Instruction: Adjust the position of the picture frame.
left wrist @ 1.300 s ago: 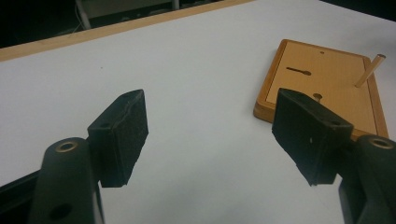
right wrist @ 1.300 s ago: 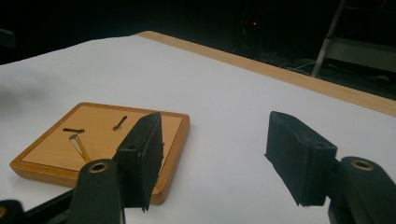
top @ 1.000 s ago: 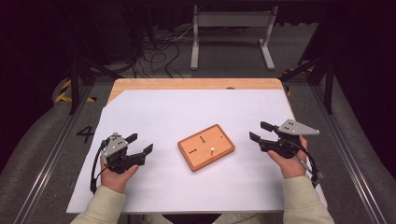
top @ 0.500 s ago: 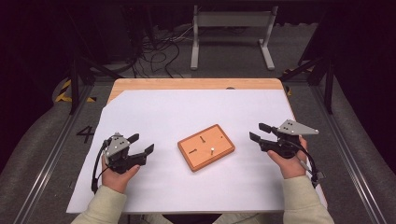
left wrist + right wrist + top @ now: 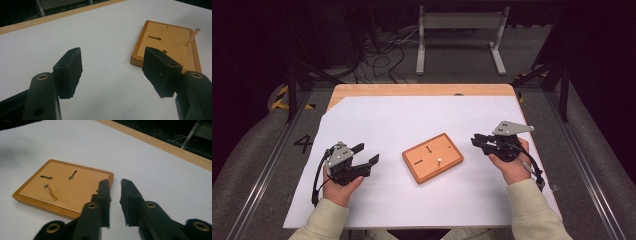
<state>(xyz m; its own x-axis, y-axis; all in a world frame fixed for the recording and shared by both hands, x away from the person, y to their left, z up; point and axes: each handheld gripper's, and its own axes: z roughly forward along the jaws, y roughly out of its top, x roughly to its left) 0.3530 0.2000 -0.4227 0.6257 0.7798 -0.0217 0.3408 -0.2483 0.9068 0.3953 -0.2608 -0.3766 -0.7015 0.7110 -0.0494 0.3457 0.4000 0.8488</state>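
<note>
Landmark: the wooden board (image 5: 432,157) lies flat on the white sheet (image 5: 412,120) that covers the table (image 5: 422,90), near the middle of its near half and turned at a slant.
Board face: two dark keyhole-shaped slots (image 5: 46,177) are cut into it, and a small hole sits close to one edge.
Peg: a short wooden peg (image 5: 438,160) stands in the board; in the right gripper view (image 5: 50,192) it leans a little.
Left gripper: the left gripper (image 5: 362,155) rests to the left of the board, apart from it, with its jaws standing wide and only bare sheet between them; they have just been easing inward slightly. In its own view (image 5: 113,68) the board's near corner shows past one jaw.
Right gripper: the right gripper (image 5: 475,140) sits just right of the board, pointing at it. Its jaws have just been closing and now leave a narrow slit (image 5: 115,200) with nothing between them.
Contact: neither gripper touches the board or the peg.
</note>
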